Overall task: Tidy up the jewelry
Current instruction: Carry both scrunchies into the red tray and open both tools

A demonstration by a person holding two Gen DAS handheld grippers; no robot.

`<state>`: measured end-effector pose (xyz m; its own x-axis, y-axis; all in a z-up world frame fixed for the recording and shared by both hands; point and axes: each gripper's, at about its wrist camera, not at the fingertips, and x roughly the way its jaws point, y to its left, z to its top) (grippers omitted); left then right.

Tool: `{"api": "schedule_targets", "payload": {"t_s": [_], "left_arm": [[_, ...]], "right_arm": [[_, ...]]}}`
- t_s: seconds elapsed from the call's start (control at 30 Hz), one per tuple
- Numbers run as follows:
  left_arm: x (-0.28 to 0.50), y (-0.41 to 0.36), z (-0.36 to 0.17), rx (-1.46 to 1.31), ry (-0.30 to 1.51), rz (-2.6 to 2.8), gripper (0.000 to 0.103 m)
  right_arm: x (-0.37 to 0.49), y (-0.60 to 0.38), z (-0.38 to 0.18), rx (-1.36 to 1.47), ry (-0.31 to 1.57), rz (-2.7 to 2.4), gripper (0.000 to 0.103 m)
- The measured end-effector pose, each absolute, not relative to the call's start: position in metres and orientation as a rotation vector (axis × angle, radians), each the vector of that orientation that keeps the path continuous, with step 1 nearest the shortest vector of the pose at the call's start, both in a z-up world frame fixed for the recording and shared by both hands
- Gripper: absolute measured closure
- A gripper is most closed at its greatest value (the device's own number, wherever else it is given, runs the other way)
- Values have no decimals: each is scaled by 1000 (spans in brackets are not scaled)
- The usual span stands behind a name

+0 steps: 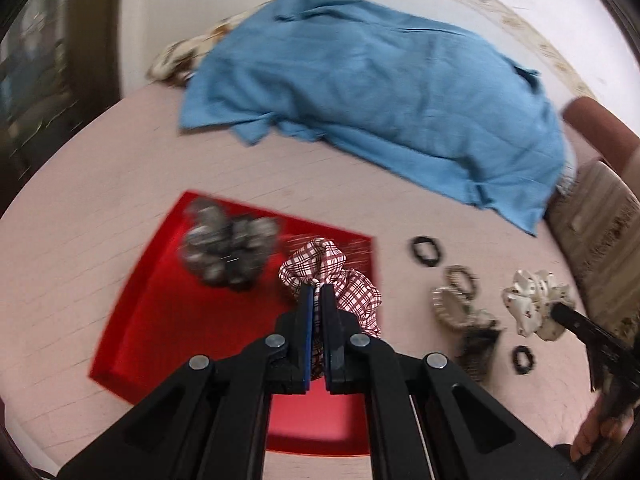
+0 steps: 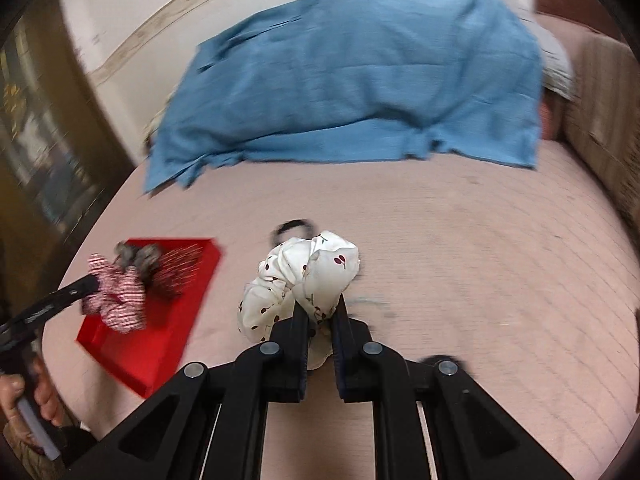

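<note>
Red-checked scrunchie hangs over red tray; white cherry-print scrunchie lifted

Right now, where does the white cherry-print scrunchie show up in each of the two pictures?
Left wrist view: white scrunchie at far right, gripped by the right tool.
Right wrist view: centre, directly ahead.
Shared landmark: the red tray, left of it in both.
</note>
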<state>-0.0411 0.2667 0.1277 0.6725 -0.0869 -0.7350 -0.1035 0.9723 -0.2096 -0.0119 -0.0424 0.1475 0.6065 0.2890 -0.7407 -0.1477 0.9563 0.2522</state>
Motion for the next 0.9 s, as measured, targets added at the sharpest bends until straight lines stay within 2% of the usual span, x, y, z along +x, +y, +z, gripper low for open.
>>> {"api": "schedule_targets", "payload": {"t_s": [0.4, 0.9], "left_arm": [[-30, 355, 83, -353, 877, 150, 99], [-23, 370, 70, -353, 880, 162, 99]], "right_arm": [[11, 102, 125, 94, 977, 469, 92], [31, 185, 78, -10, 1079, 506, 90]]}}
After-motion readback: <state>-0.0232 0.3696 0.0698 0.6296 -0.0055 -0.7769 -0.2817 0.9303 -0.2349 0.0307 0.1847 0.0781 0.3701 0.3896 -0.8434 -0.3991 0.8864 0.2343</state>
